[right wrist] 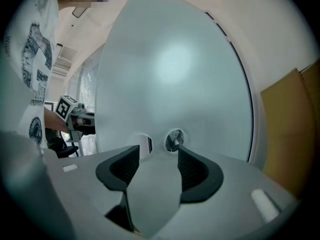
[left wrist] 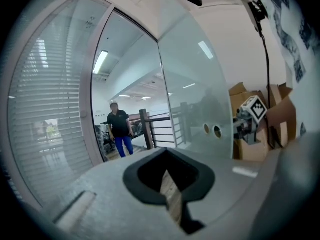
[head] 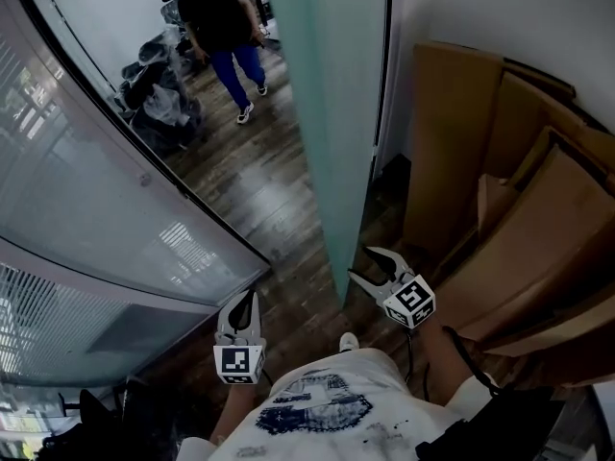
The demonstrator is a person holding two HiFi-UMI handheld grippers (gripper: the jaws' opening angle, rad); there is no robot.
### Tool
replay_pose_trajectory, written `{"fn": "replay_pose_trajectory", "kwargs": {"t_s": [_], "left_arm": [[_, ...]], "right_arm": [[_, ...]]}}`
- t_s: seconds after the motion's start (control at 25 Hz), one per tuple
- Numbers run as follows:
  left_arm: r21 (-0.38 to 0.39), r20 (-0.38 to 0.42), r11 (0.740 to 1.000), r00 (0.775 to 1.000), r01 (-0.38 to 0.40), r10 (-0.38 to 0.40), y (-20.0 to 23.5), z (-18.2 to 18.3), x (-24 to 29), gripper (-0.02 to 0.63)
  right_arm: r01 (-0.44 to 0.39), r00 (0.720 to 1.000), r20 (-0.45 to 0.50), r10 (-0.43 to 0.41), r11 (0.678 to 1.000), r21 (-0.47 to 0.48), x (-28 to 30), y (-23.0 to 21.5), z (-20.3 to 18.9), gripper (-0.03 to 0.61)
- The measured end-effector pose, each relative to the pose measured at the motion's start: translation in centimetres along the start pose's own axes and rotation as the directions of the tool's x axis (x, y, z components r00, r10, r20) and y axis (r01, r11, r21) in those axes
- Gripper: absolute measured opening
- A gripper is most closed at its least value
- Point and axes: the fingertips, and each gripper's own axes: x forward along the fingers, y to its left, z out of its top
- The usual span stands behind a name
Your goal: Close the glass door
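The frosted glass door (head: 336, 113) stands edge-on in the head view, swung open towards me. My right gripper (head: 363, 263) is just right of the door's near edge, its jaws wide apart with nothing between them. In the right gripper view the door (right wrist: 175, 69) fills the picture. Two round holes (right wrist: 174, 140) in the door sit just past the open gripper (right wrist: 159, 151). My left gripper (head: 246, 301) hangs lower left of the door, shut and empty. In its own view the door (left wrist: 195, 94) is at the right, beyond the shut gripper (left wrist: 167, 151).
Flattened cardboard boxes (head: 509, 181) lean against the wall at the right. A glass wall with blinds (head: 86, 209) runs along the left. A person in blue trousers (head: 226, 27) stands on the wooden floor beyond the doorway, near dark bags (head: 159, 94).
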Motion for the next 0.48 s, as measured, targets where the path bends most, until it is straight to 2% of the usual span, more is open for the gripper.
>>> {"fn": "replay_pose_trajectory", "kwargs": {"t_s": [0.28,0.48], "left_arm": [[-0.019,-0.017,0.999,0.999,-0.039,0.038,0.1,-0.4,-0.6,-0.001],[-0.029,-0.023,0.998,0.999,-0.048,0.047,0.1,-0.2,-0.4,-0.001]], "right_arm": [[-0.106,0.994,-0.03,0.106,0.994,-0.01,1.7,0.5,-0.1,0.241],[-0.124,0.991,-0.054,0.123,0.992,-0.029,2.8,0.4,-0.2,0.241]]}}
